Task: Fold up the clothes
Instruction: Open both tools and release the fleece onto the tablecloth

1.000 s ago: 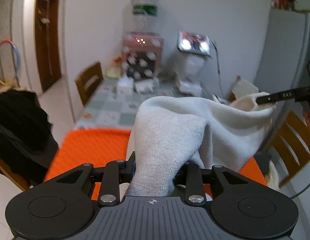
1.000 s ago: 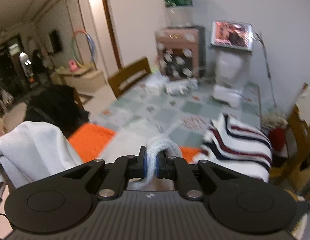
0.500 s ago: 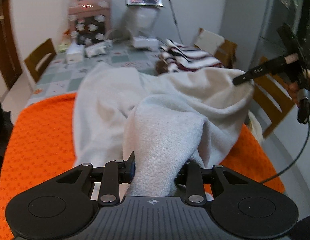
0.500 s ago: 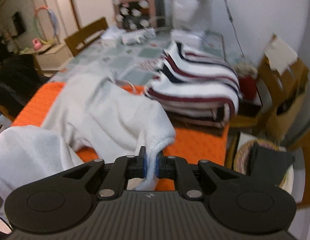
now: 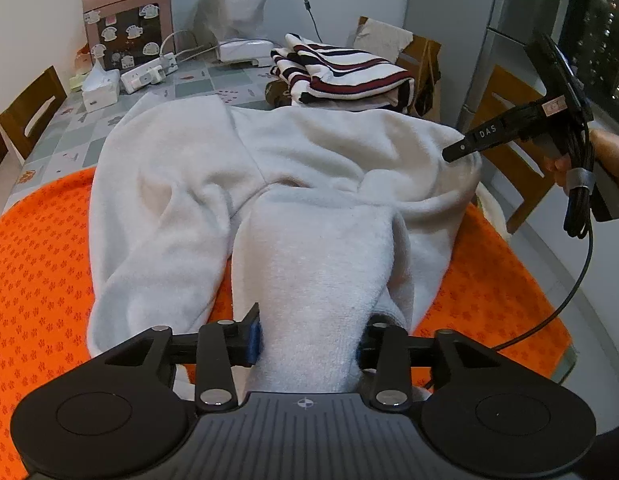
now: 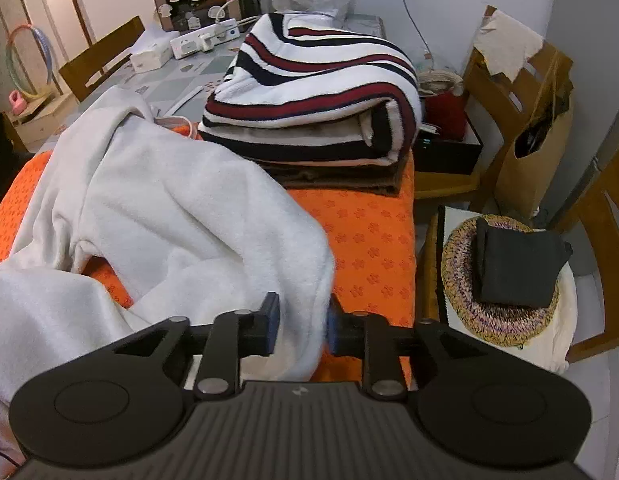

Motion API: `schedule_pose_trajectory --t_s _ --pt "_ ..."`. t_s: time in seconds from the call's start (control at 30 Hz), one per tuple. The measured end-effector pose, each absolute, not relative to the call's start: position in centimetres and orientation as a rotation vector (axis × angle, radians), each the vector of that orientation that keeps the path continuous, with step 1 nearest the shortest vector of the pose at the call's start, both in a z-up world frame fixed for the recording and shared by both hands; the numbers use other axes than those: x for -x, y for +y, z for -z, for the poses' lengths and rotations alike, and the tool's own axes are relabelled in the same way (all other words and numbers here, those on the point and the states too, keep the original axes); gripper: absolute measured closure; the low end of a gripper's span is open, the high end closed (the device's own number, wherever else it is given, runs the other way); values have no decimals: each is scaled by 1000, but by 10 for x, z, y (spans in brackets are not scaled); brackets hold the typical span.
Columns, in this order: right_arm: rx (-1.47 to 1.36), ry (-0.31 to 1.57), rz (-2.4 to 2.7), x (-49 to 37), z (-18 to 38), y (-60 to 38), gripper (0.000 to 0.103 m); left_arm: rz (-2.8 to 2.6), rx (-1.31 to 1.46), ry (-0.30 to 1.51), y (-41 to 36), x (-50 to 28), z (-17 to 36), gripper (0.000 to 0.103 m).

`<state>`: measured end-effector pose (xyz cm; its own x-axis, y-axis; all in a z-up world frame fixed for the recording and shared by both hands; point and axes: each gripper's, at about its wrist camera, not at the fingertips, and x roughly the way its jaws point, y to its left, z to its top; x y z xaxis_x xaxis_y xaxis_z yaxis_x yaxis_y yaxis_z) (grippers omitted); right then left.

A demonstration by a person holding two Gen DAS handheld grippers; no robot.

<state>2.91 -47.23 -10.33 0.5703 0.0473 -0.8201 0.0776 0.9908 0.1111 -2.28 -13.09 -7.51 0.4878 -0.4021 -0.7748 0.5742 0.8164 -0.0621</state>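
The white fleece garment (image 5: 293,184) lies spread over the orange mat (image 5: 37,264) on the tabletop, just ahead of both tongs. It seems laid there so that it can be flattened for folding.

The left tongs (image 5: 309,336) have a thick bunch of the fleece between the jaws. The jaws are opening, so the cloth looks set down rather than carried. The right tongs (image 6: 301,328) are opening too. A thinner edge of the same garment hangs between their blue pads (image 6: 272,320), with a small gap on the right side.

Beyond the right tongs, well behind the fleece, a striped sweater (image 6: 317,92) sits folded on a small pile. I judge this is where finished clothes are kept, away from the working area.
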Motion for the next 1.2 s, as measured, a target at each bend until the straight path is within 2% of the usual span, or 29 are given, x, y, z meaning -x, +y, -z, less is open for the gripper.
schedule_pose_trajectory --t_s 0.03,0.13,0.23,0.4,0.67,1.2 --pt "-141 962 19 -27 101 -473 63 608 -216 877 -129 23 72 43" --pt "-133 947 24 -18 89 -473 44 641 -207 845 -121 25 60 31" --pt "-135 928 37 -6 74 -471 34 658 -191 827 -110 25 50 26" --pt "-133 887 34 17 46 -452 22 637 -156 831 -82 22 42 25" --pt "-111 888 -84 37 27 -392 19 553 -88 874 -32 19 46 23" --pt "-2 920 -396 31 32 -254 17 338 -19 940 57 16 71 22"
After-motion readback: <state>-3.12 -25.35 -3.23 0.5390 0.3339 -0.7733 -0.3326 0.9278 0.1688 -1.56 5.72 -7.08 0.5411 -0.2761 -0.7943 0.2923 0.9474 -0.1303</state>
